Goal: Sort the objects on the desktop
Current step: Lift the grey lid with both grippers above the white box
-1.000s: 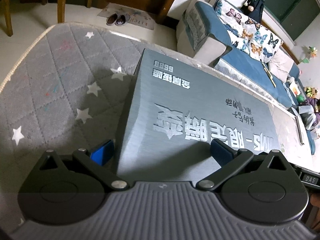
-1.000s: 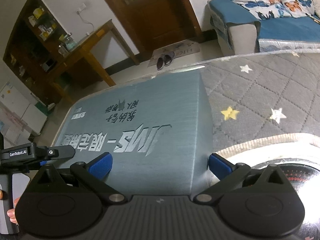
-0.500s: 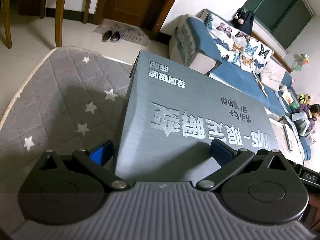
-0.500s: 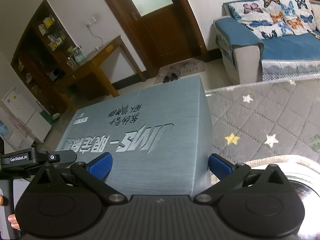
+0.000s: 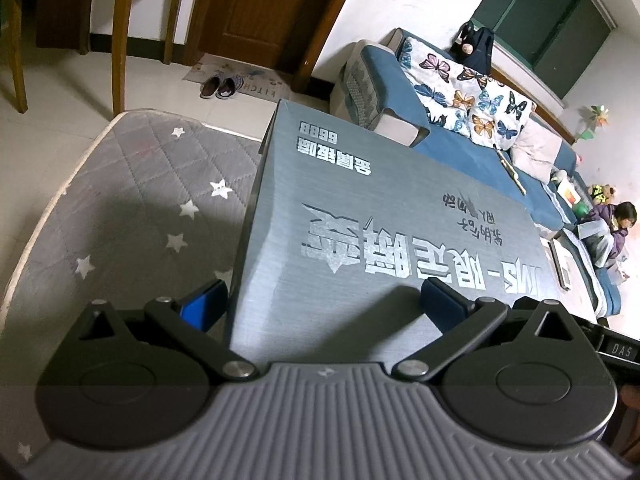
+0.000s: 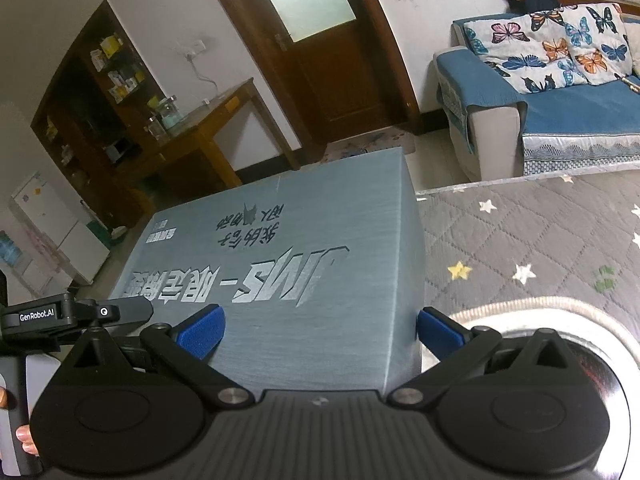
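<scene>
Left wrist — box (image 5: 384,216) higher, nearer

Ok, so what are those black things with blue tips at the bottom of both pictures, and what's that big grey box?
Those are two hand-held grabbers, not a robot: a person carries one in each hand. Each has a small camera looking out along its jaws, so one picture comes from the left gripper and the other from the right gripper. The blue tips are the pads of the jaws. Both pairs of jaws are spread wide, each at one end of the grey box with silver writing. Whether the pads press on it, I cannot tell. Beside the box lies a grey quilted mat with stars. Behind are a sofa and a wooden door.
</scene>
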Tool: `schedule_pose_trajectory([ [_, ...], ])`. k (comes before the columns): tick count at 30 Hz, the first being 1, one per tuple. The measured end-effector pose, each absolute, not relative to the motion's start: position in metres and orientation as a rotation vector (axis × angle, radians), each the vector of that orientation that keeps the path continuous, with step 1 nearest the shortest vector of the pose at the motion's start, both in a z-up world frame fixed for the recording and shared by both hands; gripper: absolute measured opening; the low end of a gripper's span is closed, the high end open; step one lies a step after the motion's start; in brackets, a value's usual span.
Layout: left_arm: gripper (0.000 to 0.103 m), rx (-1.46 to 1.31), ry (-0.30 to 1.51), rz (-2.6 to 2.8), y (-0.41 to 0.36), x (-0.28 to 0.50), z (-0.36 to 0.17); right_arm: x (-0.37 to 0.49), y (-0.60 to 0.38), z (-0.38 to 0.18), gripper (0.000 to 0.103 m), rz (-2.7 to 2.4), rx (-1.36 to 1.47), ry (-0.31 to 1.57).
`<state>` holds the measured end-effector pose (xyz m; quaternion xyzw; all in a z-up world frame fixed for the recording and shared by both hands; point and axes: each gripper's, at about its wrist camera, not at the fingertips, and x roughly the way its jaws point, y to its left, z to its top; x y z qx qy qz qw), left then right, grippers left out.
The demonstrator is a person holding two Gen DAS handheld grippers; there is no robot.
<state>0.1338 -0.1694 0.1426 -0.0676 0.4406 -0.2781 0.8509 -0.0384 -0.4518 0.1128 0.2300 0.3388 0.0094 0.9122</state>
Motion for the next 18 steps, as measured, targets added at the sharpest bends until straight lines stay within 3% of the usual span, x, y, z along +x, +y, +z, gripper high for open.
schedule_pose_trajectory([
  [18, 0.103, -0.134, 0.926, -0.576, -0.136, 0.055, 0.156, -0.112, -0.424, 0.129, 0.103, 0.033, 0.461, 0.699],
])
